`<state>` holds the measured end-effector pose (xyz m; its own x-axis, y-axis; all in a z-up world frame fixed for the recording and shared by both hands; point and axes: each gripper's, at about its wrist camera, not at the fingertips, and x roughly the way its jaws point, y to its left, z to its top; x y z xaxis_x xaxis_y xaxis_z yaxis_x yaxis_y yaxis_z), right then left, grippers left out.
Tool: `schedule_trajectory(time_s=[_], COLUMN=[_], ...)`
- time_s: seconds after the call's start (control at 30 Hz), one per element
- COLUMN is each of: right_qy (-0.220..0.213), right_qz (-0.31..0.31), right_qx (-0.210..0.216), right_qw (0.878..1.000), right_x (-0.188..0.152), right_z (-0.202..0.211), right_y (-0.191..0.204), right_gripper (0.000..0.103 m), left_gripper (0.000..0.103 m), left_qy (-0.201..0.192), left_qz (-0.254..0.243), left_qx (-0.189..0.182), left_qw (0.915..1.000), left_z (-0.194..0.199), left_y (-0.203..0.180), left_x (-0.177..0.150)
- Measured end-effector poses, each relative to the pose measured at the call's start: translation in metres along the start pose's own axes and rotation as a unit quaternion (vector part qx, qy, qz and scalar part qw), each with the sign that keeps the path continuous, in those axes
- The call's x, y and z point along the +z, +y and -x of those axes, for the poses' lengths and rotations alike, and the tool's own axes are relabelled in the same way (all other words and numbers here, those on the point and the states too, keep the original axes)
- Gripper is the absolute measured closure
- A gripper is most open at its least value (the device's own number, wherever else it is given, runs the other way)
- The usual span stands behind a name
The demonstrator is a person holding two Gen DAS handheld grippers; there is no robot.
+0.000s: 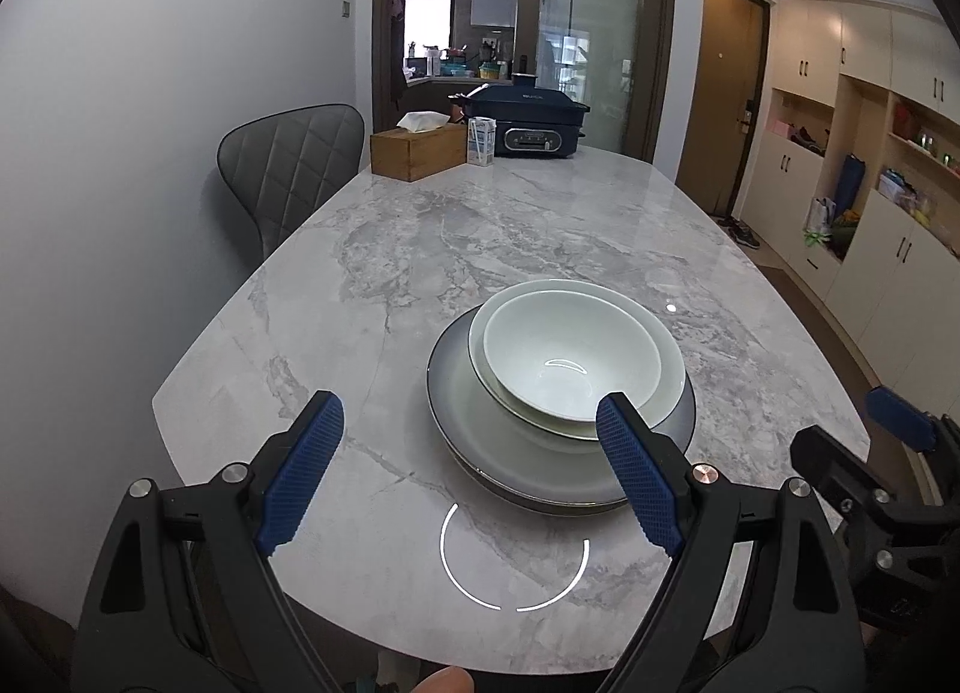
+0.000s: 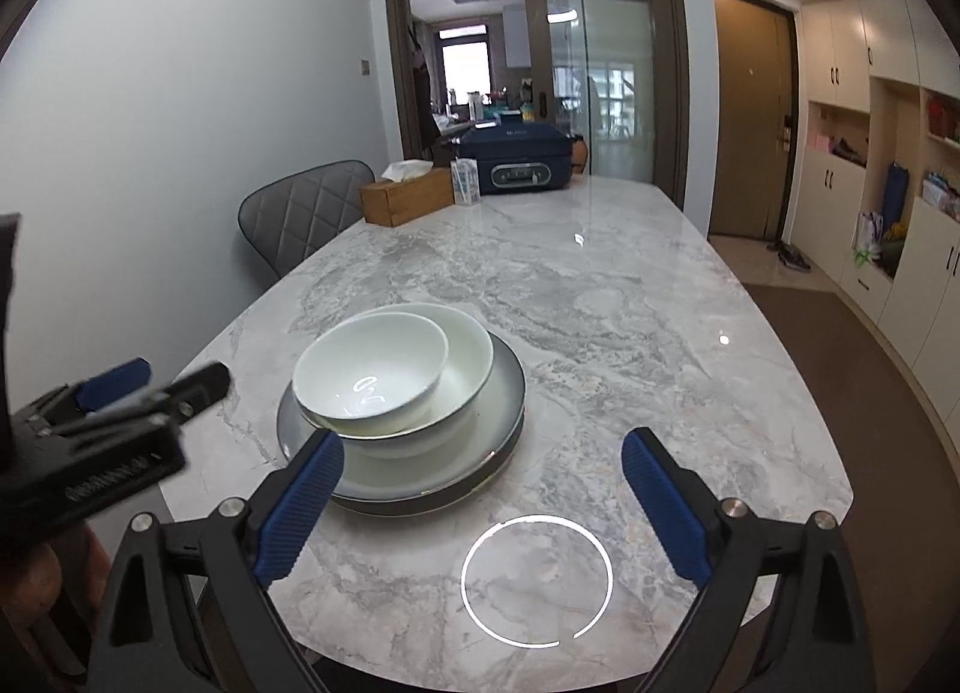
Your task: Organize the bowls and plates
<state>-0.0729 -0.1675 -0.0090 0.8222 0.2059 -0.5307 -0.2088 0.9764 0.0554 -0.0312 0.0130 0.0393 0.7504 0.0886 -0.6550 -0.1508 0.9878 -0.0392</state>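
Observation:
A small white bowl point(image 1: 570, 360) sits inside a wider white bowl point(image 1: 669, 387), on a stack of grey-rimmed plates point(image 1: 480, 429) on the marble table point(image 1: 420, 249). The stack also shows in the right wrist view: small bowl point(image 2: 372, 369), wider bowl point(image 2: 468, 363), plates point(image 2: 498, 423). My left gripper point(image 1: 471, 408) is open and empty, just short of the stack's left front. My right gripper point(image 2: 483, 447) is open and empty, to the right front of the stack. Each gripper shows at the edge of the other's view: right point(image 1: 900, 411), left point(image 2: 114, 381).
At the table's far end stand a wooden tissue box point(image 1: 417, 150), a small carton point(image 1: 481, 140) and a dark blue electric cooker point(image 1: 528, 120). A grey padded chair point(image 1: 288, 171) stands at the left side. Cabinets point(image 1: 870, 153) line the right wall.

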Motion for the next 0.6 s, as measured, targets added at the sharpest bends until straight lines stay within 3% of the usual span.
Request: schedule_trajectory(time_s=[0.17,0.4,0.6], right_qy=[-0.014,0.015,0.027], right_qz=[0.008,-0.011,-0.010], right_qx=[-0.009,-0.010,-0.017], right_qw=[1.000,1.000,0.999], right_x=[-0.002,-0.008,-0.010], right_z=[0.004,-0.012,-0.016], right_y=[0.006,0.004,0.008], right_gripper=[0.000,0.000,0.000], left_gripper=[0.017,0.017,0.017], left_qy=[0.009,0.029,0.037], left_qz=[0.019,0.019,0.018], left_qx=[0.004,0.019,0.002], left_qw=[0.9998,0.9992,0.9992], left_z=[-0.013,-0.036,-0.044], left_y=[0.005,0.007,0.006], left_x=[-0.009,-0.010,-0.012])
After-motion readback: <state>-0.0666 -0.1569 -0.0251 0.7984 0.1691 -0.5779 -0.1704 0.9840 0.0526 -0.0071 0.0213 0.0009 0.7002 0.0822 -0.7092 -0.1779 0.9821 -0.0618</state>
